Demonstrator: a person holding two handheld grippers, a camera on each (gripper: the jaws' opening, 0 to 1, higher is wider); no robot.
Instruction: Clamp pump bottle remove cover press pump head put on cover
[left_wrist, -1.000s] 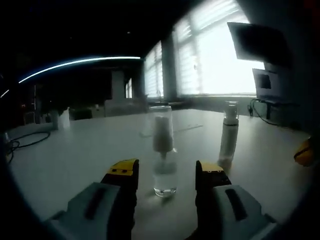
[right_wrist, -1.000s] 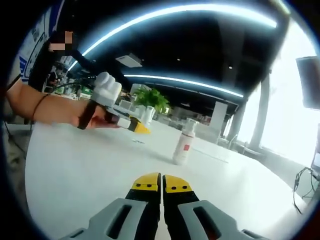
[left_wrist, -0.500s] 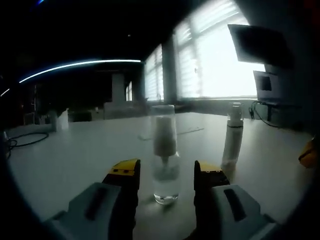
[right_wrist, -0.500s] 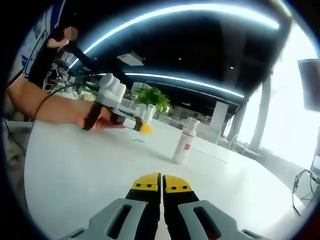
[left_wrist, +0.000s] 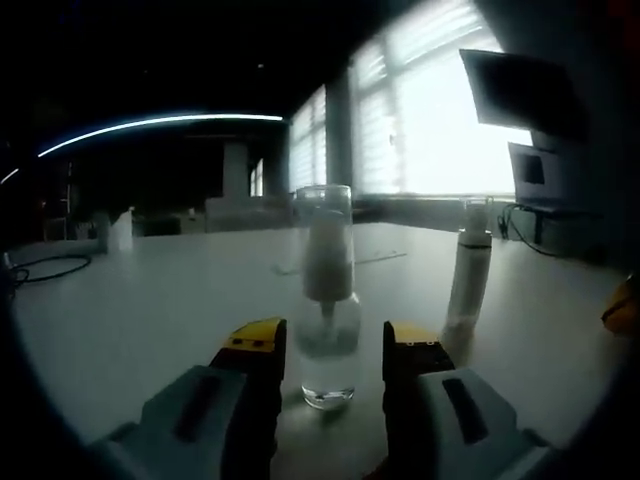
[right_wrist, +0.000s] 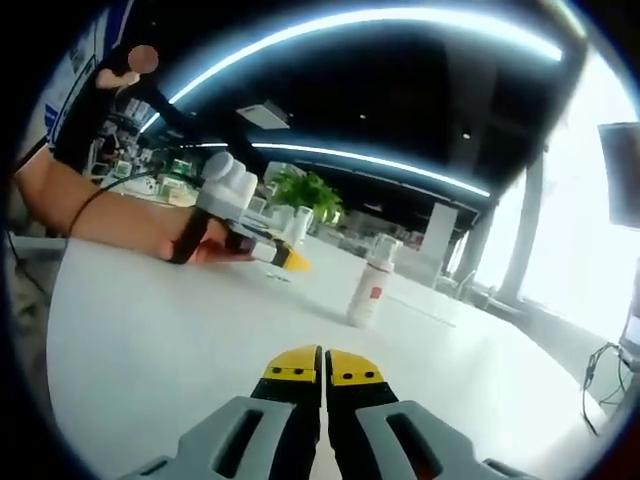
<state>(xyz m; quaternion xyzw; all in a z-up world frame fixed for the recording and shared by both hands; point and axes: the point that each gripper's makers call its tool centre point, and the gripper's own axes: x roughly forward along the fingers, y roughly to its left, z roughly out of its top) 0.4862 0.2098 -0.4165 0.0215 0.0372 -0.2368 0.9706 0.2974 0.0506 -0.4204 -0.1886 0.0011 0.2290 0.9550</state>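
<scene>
A clear pump bottle (left_wrist: 326, 300) under a transparent cover stands upright on the white table (left_wrist: 150, 310), straight ahead in the left gripper view. My left gripper (left_wrist: 330, 352) is open, its yellow-tipped jaws reaching either side of the bottle's lower part with a gap on each side. In the right gripper view, a person's hand holds that left gripper (right_wrist: 288, 260) over the table at the left. My right gripper (right_wrist: 323, 366) hovers low over the table (right_wrist: 180, 340), jaws shut together on nothing.
A white bottle (left_wrist: 467, 280) (right_wrist: 368, 288) with a red label stands to the right of the clear one. A monitor (left_wrist: 520, 90) and a small screen (left_wrist: 530, 165) are at the far right, cables (left_wrist: 45, 268) at the left. A green plant (right_wrist: 305, 195) stands behind.
My left gripper has moved forward, so the clear bottle now looks larger and sits deeper between the open jaws. The right gripper has stayed shut and still.
</scene>
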